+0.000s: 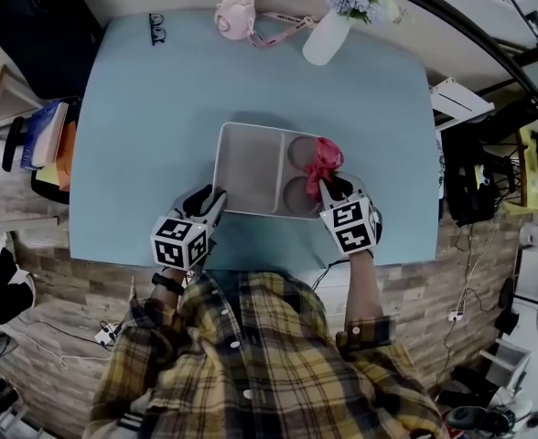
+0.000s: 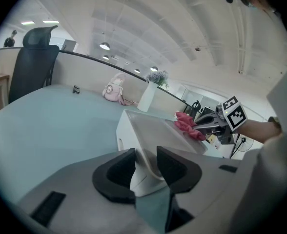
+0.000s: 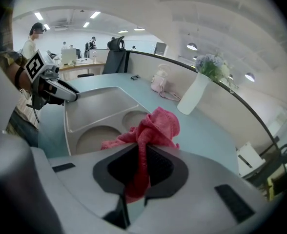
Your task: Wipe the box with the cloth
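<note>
The left gripper (image 2: 146, 162) is clamping the near-left corner rim of the box (image 2: 153, 130), pinning it on the blue table (image 1: 141, 154). The right gripper (image 3: 144, 167) is pinching a bunch of the pink cloth (image 3: 155, 126), which is draping over the box's right-hand round wells. The box is looking light, stiff and smooth, likely sliding unless held by its rim; the cloth is hanging soft and limp. No writing is showing legibly, though far items may be too small.

Box (image 1: 251, 167): smooth, satin grey-white, probably plastic. Cloth (image 1: 324, 161) at its 3 o'clock: pink, nubby terry weave. Table (image 1: 141, 154): matt, smooth pale-blue top. Vase (image 1: 327, 37) at 1 o'clock: smooth white, faint sheen
</note>
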Motion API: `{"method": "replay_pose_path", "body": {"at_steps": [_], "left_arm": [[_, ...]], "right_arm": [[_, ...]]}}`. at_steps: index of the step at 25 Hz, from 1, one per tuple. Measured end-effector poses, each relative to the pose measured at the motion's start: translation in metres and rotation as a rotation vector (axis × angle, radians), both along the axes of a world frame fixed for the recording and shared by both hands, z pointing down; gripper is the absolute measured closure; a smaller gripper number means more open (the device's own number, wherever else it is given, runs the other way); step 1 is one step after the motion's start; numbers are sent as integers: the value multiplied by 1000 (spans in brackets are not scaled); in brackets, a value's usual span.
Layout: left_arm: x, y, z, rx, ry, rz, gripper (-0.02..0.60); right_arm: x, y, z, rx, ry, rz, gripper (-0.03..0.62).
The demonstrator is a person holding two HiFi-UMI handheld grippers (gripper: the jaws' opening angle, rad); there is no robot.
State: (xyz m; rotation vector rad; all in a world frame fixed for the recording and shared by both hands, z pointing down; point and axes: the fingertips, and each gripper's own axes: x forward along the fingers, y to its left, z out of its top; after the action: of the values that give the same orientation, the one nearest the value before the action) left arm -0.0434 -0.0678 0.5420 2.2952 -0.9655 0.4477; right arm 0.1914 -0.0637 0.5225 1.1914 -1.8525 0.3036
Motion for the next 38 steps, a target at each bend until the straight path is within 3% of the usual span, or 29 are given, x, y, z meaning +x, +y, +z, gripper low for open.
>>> {"method": "replay_pose_path", "body": {"at_steps": [8,13,17,21,25,28,33,38], "left_arm": [[3,1,1,2,2,-9,446],[3,1,0,3,6,-10,446],[2,2,-1,3,9,-9,445],[3,1,-1,5,16,-12,445],[2,0,-1,5,22,-15,445],[3,0,-1,4,26,-15,445],[3,0,-1,6,32,-15,445],[1,0,-1,9,39,-15,445]], "right_arm": [[43,12,-3,20,5,96,548],[39,11,-20,56,-11,84,548],[1,5,-45,106,-80,16,548],[-59,-1,-64,129,-262,-71,548],[-122,1,-66,87,-432,-163,548],[-159,7,-57,26,-487,-239,548],[-188,11,-31,-42,-431,-318,548],[-197,14,-7,-72,-284,-364,548]]}}
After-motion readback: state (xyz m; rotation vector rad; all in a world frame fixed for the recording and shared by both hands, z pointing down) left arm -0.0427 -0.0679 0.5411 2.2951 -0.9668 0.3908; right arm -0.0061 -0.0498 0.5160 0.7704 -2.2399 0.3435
